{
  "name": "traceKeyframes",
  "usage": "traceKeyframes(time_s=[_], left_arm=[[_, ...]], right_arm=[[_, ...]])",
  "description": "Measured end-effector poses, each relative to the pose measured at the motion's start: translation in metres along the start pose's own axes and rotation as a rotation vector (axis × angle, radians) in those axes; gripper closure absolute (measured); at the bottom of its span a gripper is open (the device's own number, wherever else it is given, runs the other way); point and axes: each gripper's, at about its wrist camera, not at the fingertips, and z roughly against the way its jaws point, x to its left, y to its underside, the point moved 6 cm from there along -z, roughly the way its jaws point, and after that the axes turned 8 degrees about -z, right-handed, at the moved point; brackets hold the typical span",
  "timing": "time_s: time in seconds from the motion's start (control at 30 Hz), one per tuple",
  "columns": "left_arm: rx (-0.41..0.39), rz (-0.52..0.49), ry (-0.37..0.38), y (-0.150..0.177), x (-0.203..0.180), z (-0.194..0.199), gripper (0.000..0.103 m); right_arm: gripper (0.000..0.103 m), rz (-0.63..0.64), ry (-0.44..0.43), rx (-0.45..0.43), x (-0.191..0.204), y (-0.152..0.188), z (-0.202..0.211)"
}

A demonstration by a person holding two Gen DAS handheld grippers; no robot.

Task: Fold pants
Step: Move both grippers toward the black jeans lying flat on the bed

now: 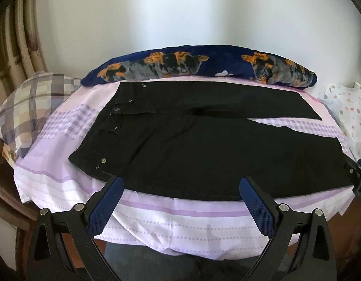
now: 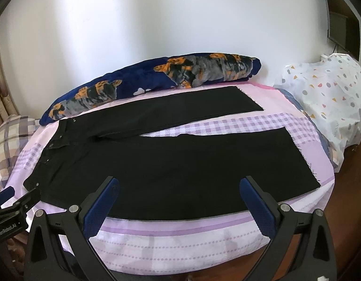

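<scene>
Black pants (image 1: 192,145) lie flat on the lilac bedsheet (image 1: 180,220), waistband to the left, both legs spread apart toward the right. They also show in the right wrist view (image 2: 180,168). My left gripper (image 1: 181,185) is open and empty, hovering at the near edge of the near leg, by the waist end. My right gripper (image 2: 179,185) is open and empty, at the near edge of the same leg, further toward the hem. The right gripper's tip shows at the left view's right edge (image 1: 357,175); the left gripper's body shows at the right view's left edge (image 2: 14,206).
A rolled navy blanket with orange print (image 1: 204,68) lies along the far side by the white wall. A plaid pillow (image 1: 32,107) is at the left. A white dotted cover (image 2: 328,98) is at the right. The sheet (image 2: 180,241) hangs over the near bed edge.
</scene>
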Motion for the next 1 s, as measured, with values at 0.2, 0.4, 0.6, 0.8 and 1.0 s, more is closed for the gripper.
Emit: traceKeyframes(time_s=[0.2,0.4,0.6,0.8,1.0], left_arm=[[0.022,-0.002,0.026,0.003,-0.003,-0.005,0.004],[0.027,-0.003,0.01,0.005,-0.004,-0.007,0.004],[0.039,0.003,0.01,0.007,-0.001,-0.008,0.004],[0.048,0.019,0.0,0.008,0.001,-0.01,0.004],[0.048,0.012,0.004,0.008,0.001,-0.012,0.004]], right_arm=[[0.001,-0.007,0.014,-0.009,-0.001,0.001,0.0],[0.001,-0.01,0.018,-0.013,-0.002,0.0,0.0],[0.001,-0.007,0.023,-0.016,-0.003,0.0,-0.001],[0.001,-0.004,0.021,-0.013,-0.002,0.001,-0.002],[0.001,0.009,0.017,-0.011,0.001,0.002,-0.002]])
